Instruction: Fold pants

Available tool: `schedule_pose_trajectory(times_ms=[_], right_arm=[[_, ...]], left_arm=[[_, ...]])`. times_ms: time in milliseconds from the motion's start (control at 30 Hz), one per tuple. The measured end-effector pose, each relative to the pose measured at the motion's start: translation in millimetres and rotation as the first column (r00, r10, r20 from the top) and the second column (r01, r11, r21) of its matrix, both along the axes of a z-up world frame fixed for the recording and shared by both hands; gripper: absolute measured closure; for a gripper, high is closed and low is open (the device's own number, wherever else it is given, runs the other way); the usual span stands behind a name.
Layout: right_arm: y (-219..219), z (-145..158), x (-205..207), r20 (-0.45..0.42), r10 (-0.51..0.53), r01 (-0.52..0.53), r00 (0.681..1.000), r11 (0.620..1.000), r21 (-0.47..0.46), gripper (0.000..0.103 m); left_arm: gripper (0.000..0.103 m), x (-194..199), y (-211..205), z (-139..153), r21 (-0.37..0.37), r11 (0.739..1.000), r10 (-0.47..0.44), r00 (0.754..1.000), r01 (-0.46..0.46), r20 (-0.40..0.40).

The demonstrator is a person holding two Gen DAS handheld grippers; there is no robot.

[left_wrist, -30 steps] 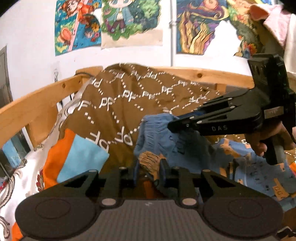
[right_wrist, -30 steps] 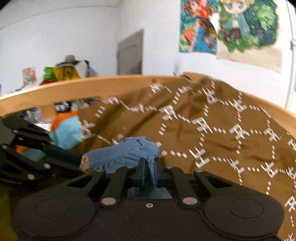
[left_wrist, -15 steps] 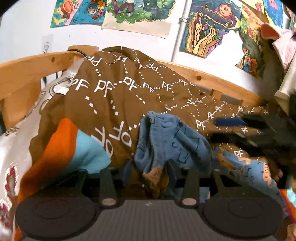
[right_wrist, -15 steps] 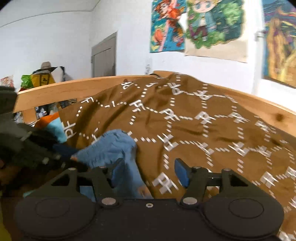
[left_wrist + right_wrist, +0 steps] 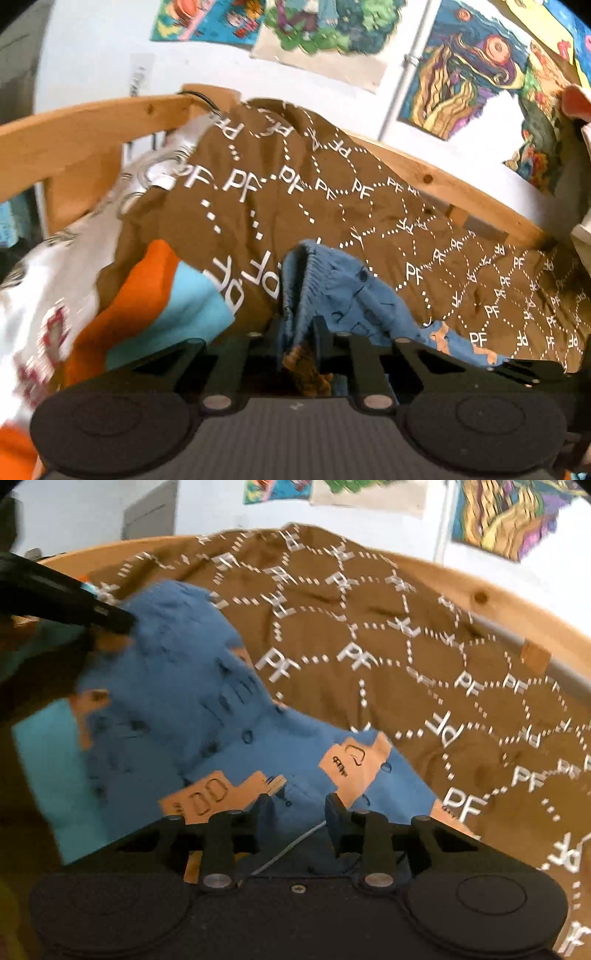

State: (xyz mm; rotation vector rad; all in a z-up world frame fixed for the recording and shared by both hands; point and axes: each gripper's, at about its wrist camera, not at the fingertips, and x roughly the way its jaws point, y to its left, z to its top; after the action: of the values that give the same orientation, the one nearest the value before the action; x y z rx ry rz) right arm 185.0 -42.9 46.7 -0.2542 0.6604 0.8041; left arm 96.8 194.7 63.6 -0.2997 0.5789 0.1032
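**Pants held at one end**

The left gripper (image 5: 298, 334) is clenched on the bunched waistband of the blue pants (image 5: 192, 716), which sprawl over the brown blanket (image 5: 388, 635). At six o'clock the right gripper (image 5: 297, 812) hangs released above them.

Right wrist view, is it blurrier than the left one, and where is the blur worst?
Right wrist view: smeared throughout, worst at the left, where the blue pants and the left claw streak. Left wrist view: sharper in the middle, the PF blanket print readable, its left edge soft. Both bend the wooden bed rail.
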Motion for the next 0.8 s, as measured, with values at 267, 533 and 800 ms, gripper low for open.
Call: schedule_pose_trajectory(times_ms=[267, 533, 800], right_arm=[[-13, 12, -2, -0.001, -0.015, 0.015, 1.000, 0.998, 0.063, 0.058], [-68, 28, -17, 0.009, -0.090, 0.088, 0.996, 0.988, 0.123, 0.047], [-157, 39, -27, -0.020, -0.284, 0.284, 0.959, 0.950, 0.128, 0.031]], left_arm=[[0.087, -17, -21, 14, 0.059, 0.998, 0.012, 0.999, -0.014, 0.037], [0.087, -21, -77, 54, 0.127, 0.973, -0.207, 0.971, 0.192, 0.121], [0.087, -2, -189, 51, 0.227, 0.841, -0.523, 0.846, 0.491, 0.106]])
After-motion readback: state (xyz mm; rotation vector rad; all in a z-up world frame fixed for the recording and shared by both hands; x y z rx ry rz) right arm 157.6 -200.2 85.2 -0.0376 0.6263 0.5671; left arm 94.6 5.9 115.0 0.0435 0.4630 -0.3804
